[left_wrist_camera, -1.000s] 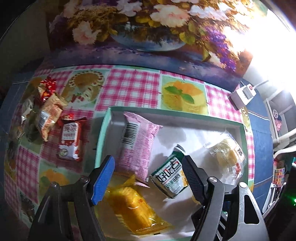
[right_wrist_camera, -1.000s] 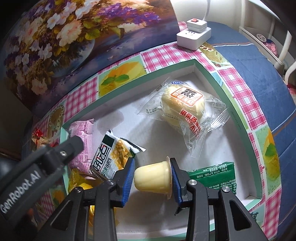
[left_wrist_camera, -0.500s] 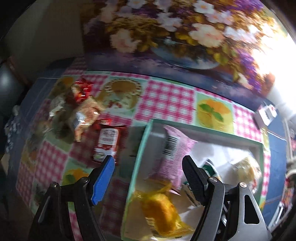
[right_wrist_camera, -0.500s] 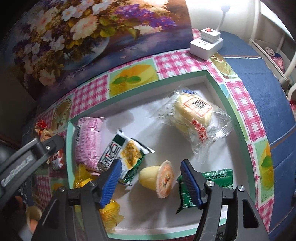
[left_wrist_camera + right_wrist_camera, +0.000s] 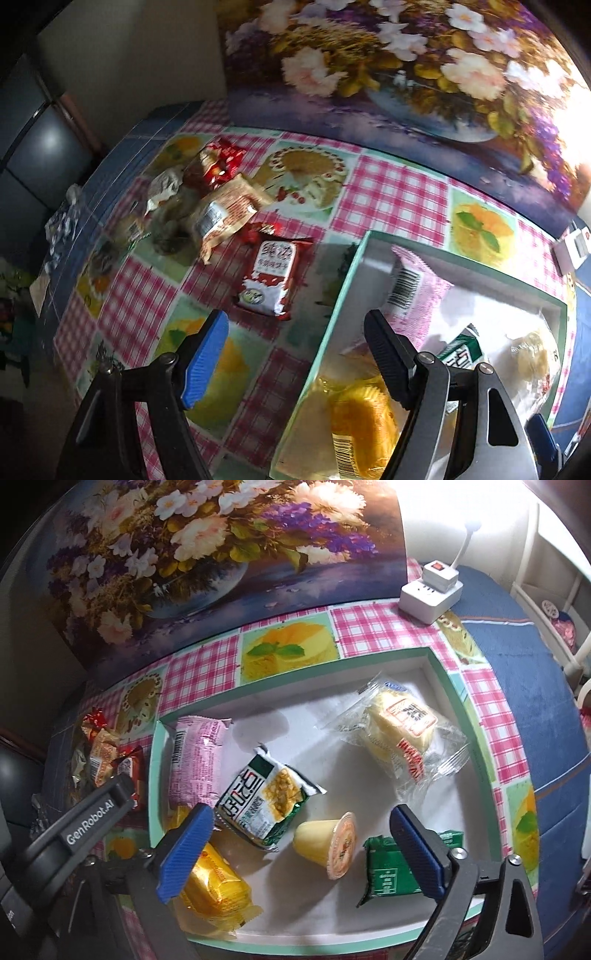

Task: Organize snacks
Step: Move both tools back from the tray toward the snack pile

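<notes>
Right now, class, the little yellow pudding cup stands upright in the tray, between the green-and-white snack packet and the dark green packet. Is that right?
Not quite. The pudding cup lies on its side, foil lid facing the dark green packet. The right wrist view shows it. It is indeed in the tray, between that packet and the green-and-white snack packet.

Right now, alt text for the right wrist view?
The right gripper, jaws opening and empty, hangs over a white tray where a yellow jelly cup lies on its side among five wrapped snacks. More snacks sit on the checked tablecloth left of the tray.
</notes>
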### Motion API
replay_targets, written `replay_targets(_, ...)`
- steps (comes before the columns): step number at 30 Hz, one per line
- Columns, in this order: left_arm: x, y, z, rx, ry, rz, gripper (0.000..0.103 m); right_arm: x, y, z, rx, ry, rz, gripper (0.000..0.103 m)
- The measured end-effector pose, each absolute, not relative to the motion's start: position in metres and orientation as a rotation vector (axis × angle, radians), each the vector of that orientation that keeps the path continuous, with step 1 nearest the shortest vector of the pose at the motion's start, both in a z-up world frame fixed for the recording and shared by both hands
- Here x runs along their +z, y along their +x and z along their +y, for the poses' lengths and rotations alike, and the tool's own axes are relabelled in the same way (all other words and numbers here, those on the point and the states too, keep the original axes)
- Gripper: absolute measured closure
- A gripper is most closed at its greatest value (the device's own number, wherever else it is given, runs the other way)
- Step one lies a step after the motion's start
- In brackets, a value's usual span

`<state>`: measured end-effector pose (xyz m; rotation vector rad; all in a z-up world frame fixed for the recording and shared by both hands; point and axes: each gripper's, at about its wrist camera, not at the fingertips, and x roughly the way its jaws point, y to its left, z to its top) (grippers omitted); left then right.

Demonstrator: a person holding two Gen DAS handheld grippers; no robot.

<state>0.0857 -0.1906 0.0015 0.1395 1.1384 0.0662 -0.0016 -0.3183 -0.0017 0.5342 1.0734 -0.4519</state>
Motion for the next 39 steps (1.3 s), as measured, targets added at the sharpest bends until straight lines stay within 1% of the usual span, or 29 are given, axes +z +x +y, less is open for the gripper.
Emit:
replay_targets(4,0.002,0.087,-0.179,0.107,0.09,1.145,0.026,-0.001,-0.004,-0.322,-0.45,0.545,1.055,0.0)
replay_targets(17,-0.004,0.091,-0.151,0.237,0.098,1.11,0.026,0.015,-0.001,-0.311,-0.422,0.461,0.978,0.0)
replay_targets(25,-0.013,0.097,-0.128,0.292,0.049,1.127,0.026,0.029,0.009,-0.291,-0.362,0.409,0.864,0.0)
replay_targets(39,-0.007,0.102,-0.086,0.379,-0.052,1.115,0.026,0.014,0.018,-0.288,-0.39,0.447,0.936,0.0)
